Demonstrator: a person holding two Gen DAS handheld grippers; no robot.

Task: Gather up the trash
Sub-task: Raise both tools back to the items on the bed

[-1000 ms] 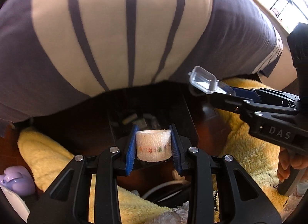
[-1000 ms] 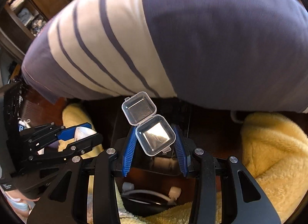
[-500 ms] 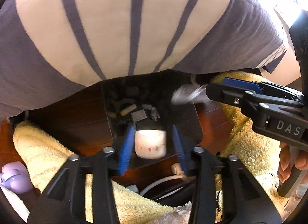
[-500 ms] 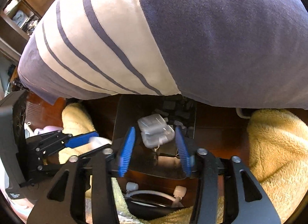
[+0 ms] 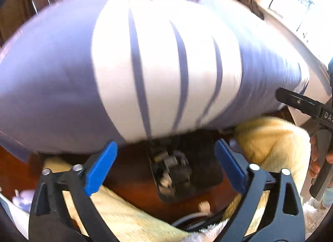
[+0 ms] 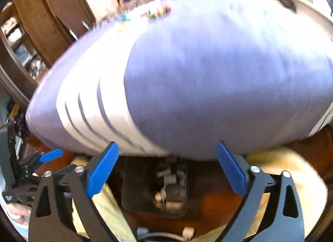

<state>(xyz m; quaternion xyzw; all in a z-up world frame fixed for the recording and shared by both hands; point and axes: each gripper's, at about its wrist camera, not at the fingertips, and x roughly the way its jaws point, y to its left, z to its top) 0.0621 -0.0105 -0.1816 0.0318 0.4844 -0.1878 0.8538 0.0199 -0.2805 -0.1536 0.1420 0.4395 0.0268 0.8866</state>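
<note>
My left gripper [image 5: 165, 146] hangs over a black bin [image 5: 201, 165] on the floor. Its jaws are opening, wide apart, with nothing between them. My right gripper [image 6: 167, 146] hangs over the same bin [image 6: 135, 181], jaws likewise opening wide and empty. Several small pieces of trash [image 5: 170, 164] lie inside the bin [image 6: 168, 179], too blurred to tell apart. At the left of the right wrist view shows one blue finger [image 6: 50, 155] of the left gripper.
A person's blue and white striped shirt [image 5: 166, 65] fills the upper half of both views. Yellow fleece [image 5: 270, 142] lies on both sides of the bin on the dark wood floor. A white cable plug [image 5: 204, 206] lies in front of the bin. A hand [image 5: 314, 158] shows at the right.
Both grippers opened wide. The bandage roll left the left jaws and the clear plastic box left the right jaws, dropping toward the bin. Both grippers rose and the views blurred.
</note>
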